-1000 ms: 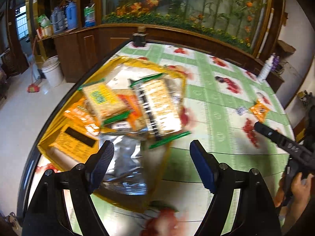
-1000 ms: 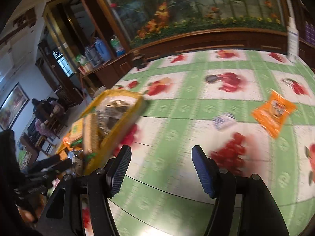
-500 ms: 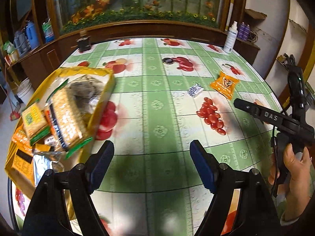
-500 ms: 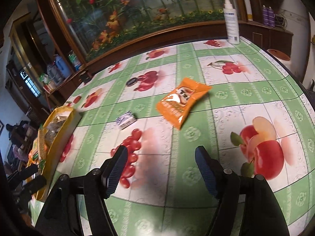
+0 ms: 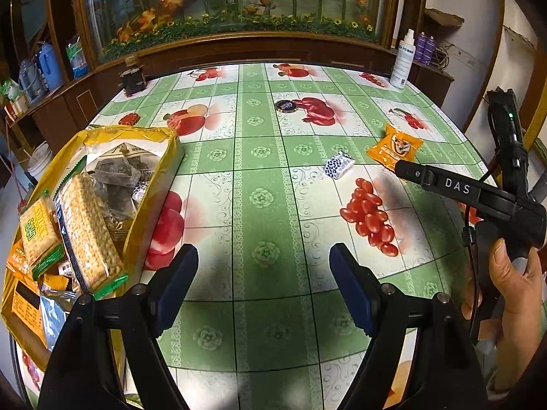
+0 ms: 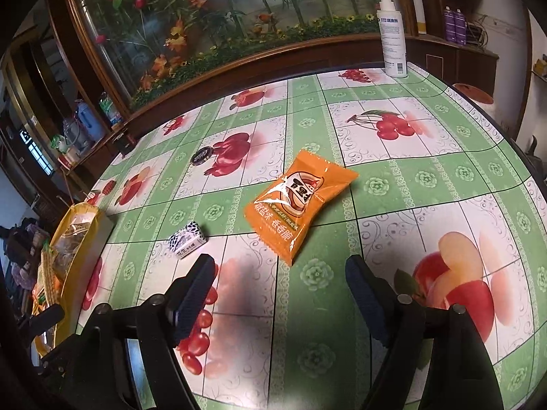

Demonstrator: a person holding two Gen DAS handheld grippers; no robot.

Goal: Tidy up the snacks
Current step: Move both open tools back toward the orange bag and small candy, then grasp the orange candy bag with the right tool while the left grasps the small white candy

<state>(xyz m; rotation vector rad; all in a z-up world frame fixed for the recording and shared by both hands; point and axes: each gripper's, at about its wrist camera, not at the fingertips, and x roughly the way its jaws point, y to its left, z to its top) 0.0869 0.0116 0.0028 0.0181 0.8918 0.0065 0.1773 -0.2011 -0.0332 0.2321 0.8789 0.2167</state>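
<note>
Snack box: the yellow cardboard box heaped with cracker packs sits at the table's left edge, close beside the left gripper and well apart from the loose snacks.
Left gripper: blue pads spread wide, nothing between them, only green-checked fruit-print tablecloth below.
Small packet: the little white wrapper with dark blue spots lies just ahead-left of the right gripper's left finger, not touching it.
Orange packet: the flat orange foil snack bag lies dead ahead of the right gripper, near its tips. Long axis runs diagonally, near corner pointing down into the gap, far end up to the right.
Nearer hand: the right, clearly; from the left wrist view the bag is far off to the right.
Right gripper: jaws have just been opening and stand wide, empty, pads clear of the bag.
Likely call: ease forward and down, and roll the wrist so the pads close across the bag's short side.
</note>
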